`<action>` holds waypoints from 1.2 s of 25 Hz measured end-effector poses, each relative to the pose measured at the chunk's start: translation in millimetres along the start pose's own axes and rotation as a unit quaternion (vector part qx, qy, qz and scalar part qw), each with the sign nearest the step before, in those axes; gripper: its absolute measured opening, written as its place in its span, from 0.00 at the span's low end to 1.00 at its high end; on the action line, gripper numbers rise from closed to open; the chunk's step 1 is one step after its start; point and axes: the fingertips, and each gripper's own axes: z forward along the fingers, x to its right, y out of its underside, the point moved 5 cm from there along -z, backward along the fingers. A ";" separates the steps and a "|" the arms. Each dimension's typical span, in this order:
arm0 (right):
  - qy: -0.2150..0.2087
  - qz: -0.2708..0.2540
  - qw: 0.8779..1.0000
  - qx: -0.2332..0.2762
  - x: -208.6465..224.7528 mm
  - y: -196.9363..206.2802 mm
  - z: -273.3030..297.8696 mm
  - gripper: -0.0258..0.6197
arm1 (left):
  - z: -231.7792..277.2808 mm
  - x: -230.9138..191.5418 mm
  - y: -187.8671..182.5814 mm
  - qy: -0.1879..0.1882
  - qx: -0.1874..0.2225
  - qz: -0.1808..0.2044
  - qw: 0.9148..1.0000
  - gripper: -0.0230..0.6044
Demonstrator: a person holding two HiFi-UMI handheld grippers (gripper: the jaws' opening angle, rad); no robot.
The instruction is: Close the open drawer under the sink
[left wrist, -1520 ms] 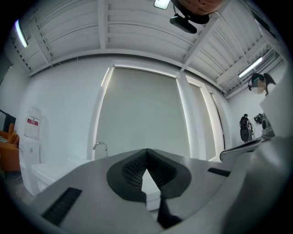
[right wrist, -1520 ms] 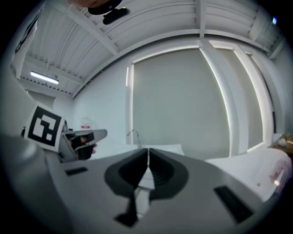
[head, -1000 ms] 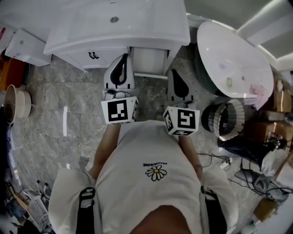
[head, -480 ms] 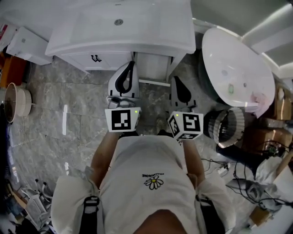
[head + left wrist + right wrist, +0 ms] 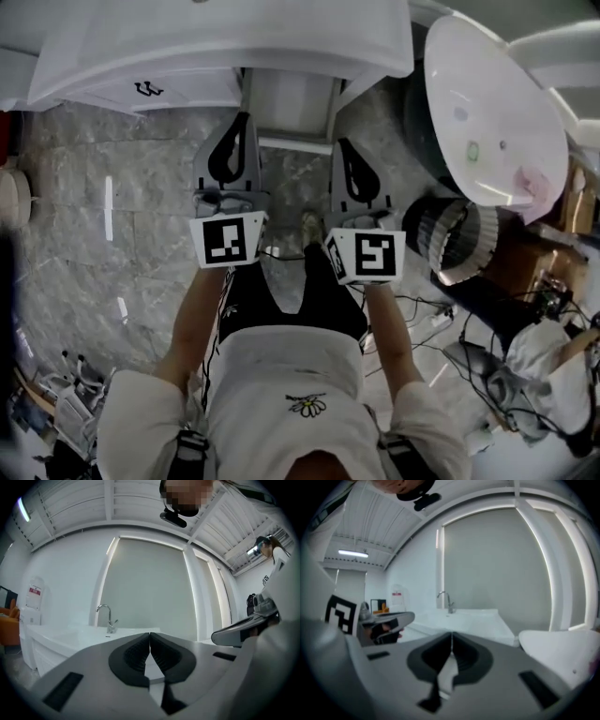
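**Head view:** drawer (image 5: 289, 108) juts out under sink (image 5: 234, 37), between the 2 claw tips; contact can't be told, its inside is hard to make out, and the sink top is cut off at the frame edge.
**Gripper views:** drawer hidden below claw bodies; faucet (image 5: 107, 618) shows only here.
L. claw (image 5: 149, 637) & R. claw (image 5: 451, 637): each pressed together, nothing between.

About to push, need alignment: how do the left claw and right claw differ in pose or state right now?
In the head view the left claw reaches further forward, beside the left side of the open drawer; the right claw stops near its front right corner. The left claw angles slightly rightward, the right claw leftward. Both are shut, holding nothing.
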 end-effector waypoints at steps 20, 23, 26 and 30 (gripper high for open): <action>0.030 -0.002 0.999 -0.037 14.7 187.4 49.9 0.09 | -16.0 8.5 224.3 -0.038 -0.103 -0.004 0.994 0.07; 0.025 -0.002 0.999 -0.046 4.7 197.5 49.8 0.09 | -14.2 7.9 232.3 -0.039 -0.104 -0.013 0.994 0.07; 0.019 -0.004 0.998 -0.062 -0.6 204.6 49.8 0.09 | -15.2 6.9 239.0 -0.048 -0.105 -0.015 0.993 0.07; 0.011 -0.010 0.998 -0.067 -5.5 204.9 52.7 0.09 | -22.5 6.8 251.7 -0.051 -0.129 -0.030 0.990 0.07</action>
